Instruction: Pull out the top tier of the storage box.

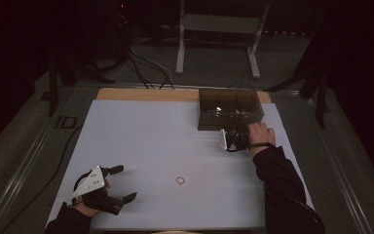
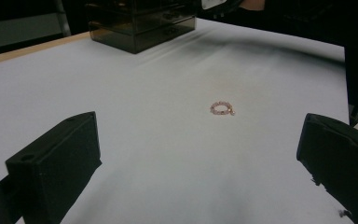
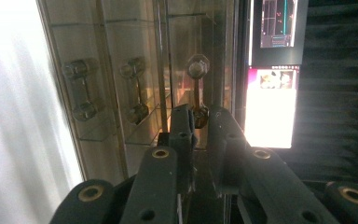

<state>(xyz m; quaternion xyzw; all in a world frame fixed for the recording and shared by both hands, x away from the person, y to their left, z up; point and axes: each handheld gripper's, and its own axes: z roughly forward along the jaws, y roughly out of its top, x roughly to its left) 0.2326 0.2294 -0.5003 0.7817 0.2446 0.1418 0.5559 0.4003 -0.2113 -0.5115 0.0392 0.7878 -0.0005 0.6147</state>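
A small beaded bracelet (image 1: 180,181) lies on the white mat, and it also lies ahead of the jaws in the left gripper view (image 2: 222,109). My left gripper (image 1: 125,183) rests at the front left with its jaws wide apart and nothing between them (image 2: 198,144). A smoky see-through drawer box (image 1: 229,109) stands at the back right (image 2: 140,23). My right gripper (image 1: 237,129) is at the box's front. In the right gripper view, which is rolled sideways, its jaws (image 3: 200,118) are drawn together on one drawer's metal handle (image 3: 196,88).
Two more drawer handles (image 3: 80,88) (image 3: 136,88) sit beside the gripped one. A lit screen (image 3: 270,107) glows past the box. The white mat (image 1: 151,141) covers the table, with a wooden strip (image 1: 141,94) at its far edge. Cables and a metal stand (image 1: 180,53) are on the floor behind.
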